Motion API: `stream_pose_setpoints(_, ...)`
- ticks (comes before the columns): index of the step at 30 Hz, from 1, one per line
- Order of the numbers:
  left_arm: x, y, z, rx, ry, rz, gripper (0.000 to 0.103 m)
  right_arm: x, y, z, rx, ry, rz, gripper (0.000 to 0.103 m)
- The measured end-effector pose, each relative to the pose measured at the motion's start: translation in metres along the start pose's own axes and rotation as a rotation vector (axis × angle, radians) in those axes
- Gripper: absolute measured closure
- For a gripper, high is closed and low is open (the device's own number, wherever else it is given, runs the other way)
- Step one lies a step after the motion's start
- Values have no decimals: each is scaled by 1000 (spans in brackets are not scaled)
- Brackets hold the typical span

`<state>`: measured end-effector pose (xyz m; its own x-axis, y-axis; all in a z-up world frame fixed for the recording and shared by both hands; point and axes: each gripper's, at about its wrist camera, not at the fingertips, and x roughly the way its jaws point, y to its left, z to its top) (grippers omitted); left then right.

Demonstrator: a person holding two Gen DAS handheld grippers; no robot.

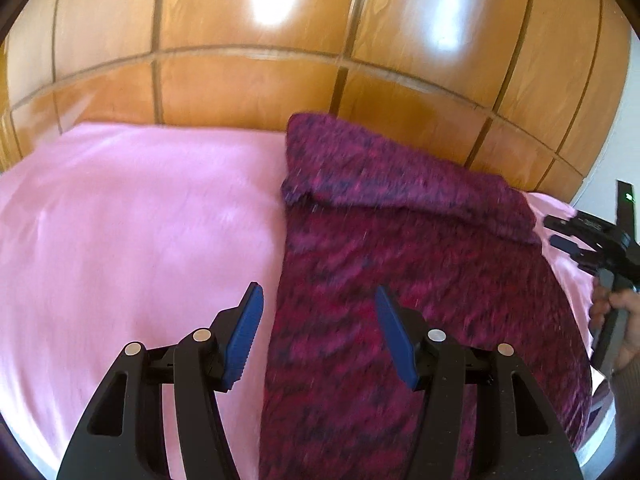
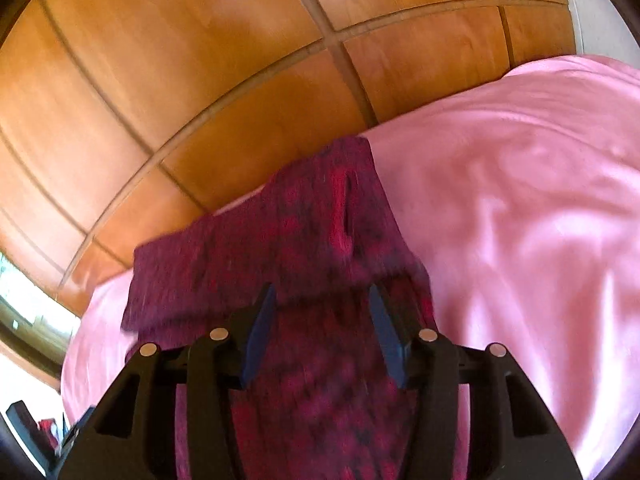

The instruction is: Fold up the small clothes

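Note:
A dark magenta knitted garment (image 1: 400, 264) lies on a pink sheet (image 1: 132, 224), with its far part folded over into a thick flap. My left gripper (image 1: 318, 300) is open and empty, hovering over the garment's left edge. My right gripper (image 2: 322, 300) is open and empty, just above the garment (image 2: 320, 380) near the flap's edge. The right gripper also shows in the left wrist view (image 1: 560, 232) at the garment's right side, held by a hand.
A wooden panelled wardrobe (image 1: 280, 72) stands right behind the bed. The pink sheet (image 2: 520, 220) stretches wide to the right in the right wrist view. A window shows at the left edge (image 2: 24, 312).

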<state>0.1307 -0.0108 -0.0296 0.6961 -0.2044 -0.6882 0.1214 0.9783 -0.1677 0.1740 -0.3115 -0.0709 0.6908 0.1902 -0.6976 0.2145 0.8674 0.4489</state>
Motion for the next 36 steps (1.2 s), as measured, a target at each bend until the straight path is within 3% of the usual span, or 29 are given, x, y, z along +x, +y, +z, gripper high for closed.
stream_pose_setpoints(3, 14, -9, 18, 42, -15, -8, 46, 24, 2, 17, 21, 16, -28, 59)
stream_pose_setpoints(5, 24, -16, 29, 67, -22, -11, 46, 37, 1, 22, 23, 44, -35, 76)
stream_pose_setpoints(8, 45, -26, 53, 102, -39, -26, 46, 40, 10, 23, -50, 40, -88, 89)
stream_pose_setpoints(12, 76, -34, 78, 92, -29, -24, 46, 25, 20, 21, -119, -19, -128, 90)
stream_pose_setpoints(14, 104, -34, 86, 91, 30, 11, 46, 23, 23, 18, -147, -29, -168, 90)
stream_pose_setpoints(18, 143, -24, 86, 80, 124, 78, 45, 47, 12, 16, -130, 45, -191, 89)
stream_pose_setpoints(21, 135, -24, 85, 94, 111, 94, 45, 43, 6, 17, -119, 51, -159, 84)
stream_pose_setpoints(22, 129, -24, 83, 89, 106, 94, 45, 39, 5, 17, -118, 51, -147, 78)
stream_pose_setpoints(23, 122, -22, 82, 79, 102, 85, 45, 31, 3, 16, -116, 52, -122, 63)
stream_pose_setpoints(24, 114, -18, 79, 71, 99, 63, 45, 23, 1, 14, -116, 55, -96, 61)
stream_pose_setpoints(29, 71, 3, 51, 45, 114, -23, 44, -20, -17, -18, -167, 133, -21, 58)
stream_pose_setpoints(36, 13, 28, -26, 26, 205, -170, 45, -68, -51, -90, -151, 263, -16, 59)
